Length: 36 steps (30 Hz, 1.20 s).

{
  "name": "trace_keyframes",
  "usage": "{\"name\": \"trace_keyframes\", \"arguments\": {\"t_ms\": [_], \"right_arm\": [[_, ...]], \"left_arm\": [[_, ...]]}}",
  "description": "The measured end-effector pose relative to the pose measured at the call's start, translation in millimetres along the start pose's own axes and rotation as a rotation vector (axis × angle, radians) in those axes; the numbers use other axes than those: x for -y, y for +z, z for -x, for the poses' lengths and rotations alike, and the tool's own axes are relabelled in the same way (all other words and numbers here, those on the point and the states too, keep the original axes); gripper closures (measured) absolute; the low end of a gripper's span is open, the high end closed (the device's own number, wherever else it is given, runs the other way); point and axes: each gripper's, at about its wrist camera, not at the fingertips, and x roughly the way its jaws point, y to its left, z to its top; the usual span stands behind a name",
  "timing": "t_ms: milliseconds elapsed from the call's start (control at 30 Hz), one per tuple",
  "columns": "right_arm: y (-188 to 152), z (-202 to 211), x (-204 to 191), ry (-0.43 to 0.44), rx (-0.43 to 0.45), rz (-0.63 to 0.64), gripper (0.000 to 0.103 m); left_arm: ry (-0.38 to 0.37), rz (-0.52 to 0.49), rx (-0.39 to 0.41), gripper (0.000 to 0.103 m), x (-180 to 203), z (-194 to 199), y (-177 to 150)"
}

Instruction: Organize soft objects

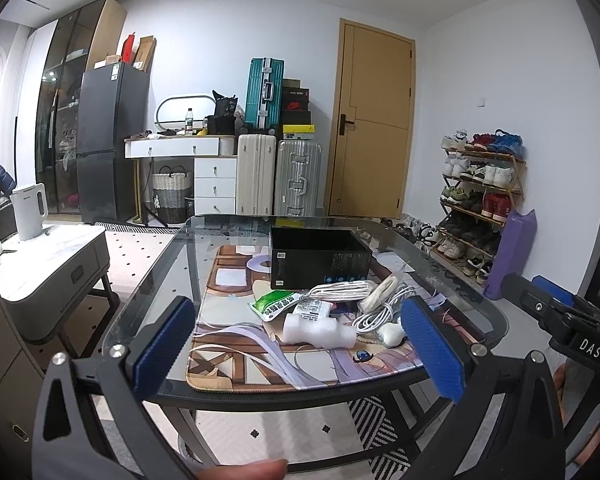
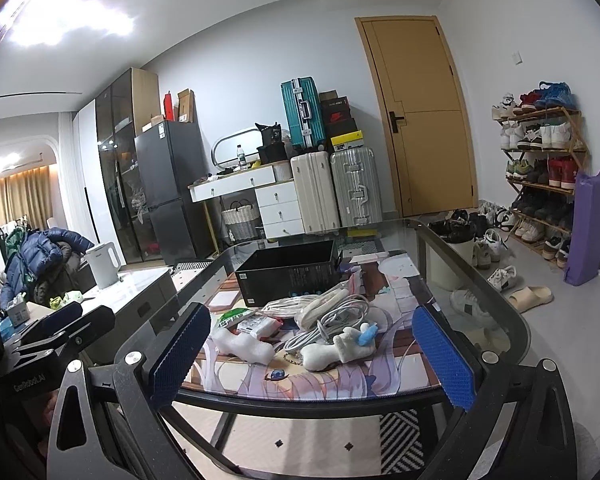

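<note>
Both tools hang short of the near edge of the glass tabletop point(image 1: 148, 292). The left tool point(image 1: 300, 354) has its blue pads spread wide and grips nothing; the right tool point(image 2: 318, 354) is likewise spread and bare.

A printed mat point(image 1: 236, 364) covers the middle of the tabletop, and the soft things lie heaped on it, toward its right half. Nearest the near edge are one white foam piece point(image 2: 244, 346) and one white plush point(image 2: 332, 350) with a small blue part on top. Just behind the foam lie one green-and-white packet point(image 1: 272, 305) and one flat white packet point(image 2: 256, 325) with red at its edge. One coil of white cable point(image 2: 332, 322) touches the plush, and one bundle of cream cord point(image 1: 340, 291) lies behind it; a clear bag point(image 2: 320, 304) rests on top.

Farther back, toward the far edge, stands one black box point(image 2: 288, 270), open at the top. Its inside is dark and nothing shows in it.
</note>
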Motion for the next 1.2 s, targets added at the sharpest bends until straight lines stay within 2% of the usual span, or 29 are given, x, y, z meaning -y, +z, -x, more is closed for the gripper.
{"name": "trace_keyframes", "arguments": {"t_ms": [233,333,433,733,833,967,1067,1200], "right_arm": [[4,-7,-3,0.01,-0.016,0.03,0.0],[9,-14,-9,0.021,-0.019,0.094,0.0],[16,-24,-11,0.051,-0.045,0.13,0.0],[39,-61,-18,0.072,-0.079,0.26,0.0],[48,-82,-16,0.099,-0.148,0.292,0.0],[60,-118,-2,0.063,-0.239,0.314,0.0],[68,-149,15,0.058,-0.337,0.272,0.0],[67,-186,32,0.094,-0.459,0.204,0.0]], "left_arm": [[0.02,0.008,-0.022,0.0,-3,-6,3],[0.022,-0.004,-0.028,0.0,-3,-11,7],[0.024,-0.017,-0.054,0.0,-2,-22,13],[0.01,-0.034,-0.131,0.0,-1,-54,26],[0.003,-0.036,-0.171,0.0,-2,-66,30],[0.021,-0.083,-0.237,0.0,-1,-95,39],[0.006,-0.117,-0.305,0.0,2,-120,43],[-0.028,-0.115,-0.442,0.0,2,-161,44]]}}
